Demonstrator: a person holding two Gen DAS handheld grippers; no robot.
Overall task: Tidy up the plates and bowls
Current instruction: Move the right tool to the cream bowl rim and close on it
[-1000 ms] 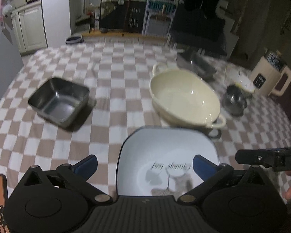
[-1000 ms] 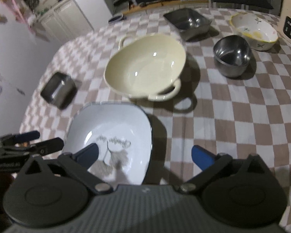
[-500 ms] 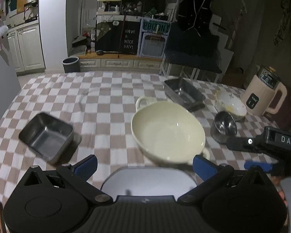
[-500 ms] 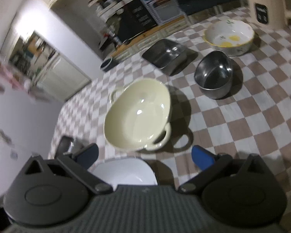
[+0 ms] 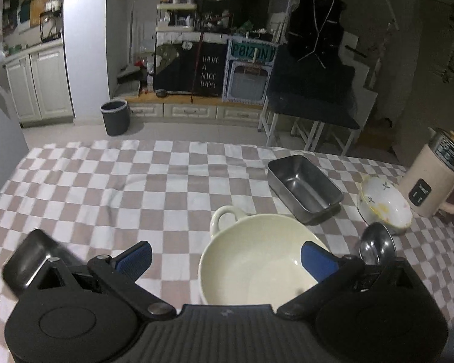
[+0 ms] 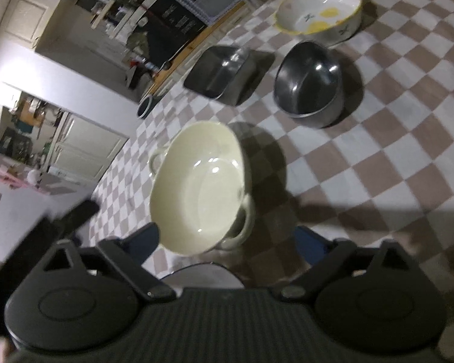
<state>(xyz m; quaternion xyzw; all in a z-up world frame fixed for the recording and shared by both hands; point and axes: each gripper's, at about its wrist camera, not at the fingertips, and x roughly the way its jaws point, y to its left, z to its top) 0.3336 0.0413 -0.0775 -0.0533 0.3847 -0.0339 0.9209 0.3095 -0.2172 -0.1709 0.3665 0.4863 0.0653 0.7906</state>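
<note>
Both my tools have pulled back from the white plate (image 6: 201,275), now only a sliver under my right tool (image 6: 227,239). That tool is closing on nothing; my left tool (image 5: 225,257) stands wide. The cream bowl (image 5: 257,260) lies straight ahead, handles near-far.

Left gripper (image 5: 225,258): matte black housing, ribbed centre panel, a round disc cover on each side. Angled black link arms, silver pivot screws. Fingers (image 5: 135,258) end in blue ridged pads.

Right gripper (image 6: 227,240): same black build, silver screws; its blue pads look darker, blurred.
</note>
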